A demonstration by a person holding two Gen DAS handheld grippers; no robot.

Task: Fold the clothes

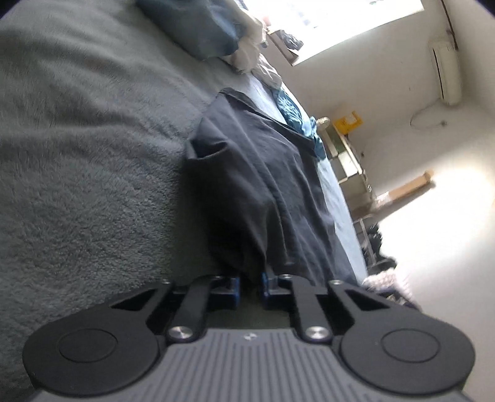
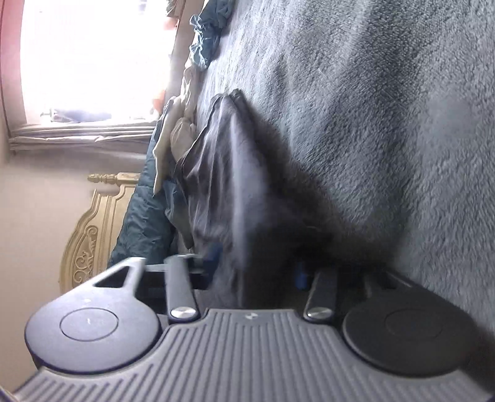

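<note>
So I've got the dark navy shirt (image 1: 263,185) lying on the grey fleece blanket (image 1: 77,154), and its long axis runs straight away from my left gripper (image 1: 250,286) toward the window (image 1: 334,21) at the far end. In the left view the near hem sits right at the fingertips, and a short sleeve (image 1: 207,154) sticks out sideways onto the blanket with its cuff gaping open. The fabric is matte, soft and wrinkled, with long creases running lengthwise.

The left jaws are pinched nearly together with the hem edge caught between the blue pads.

On the right side, the right gripper (image 2: 256,266) has a bunched fold of the same shirt (image 2: 222,173) between its fingers. It's blurry, but the jaws sit narrow around the cloth, so I'd call that a grip. There the shirt stretches away toward the gold headboard (image 2: 92,228) side, next to a teal quilt (image 2: 139,222).
</note>
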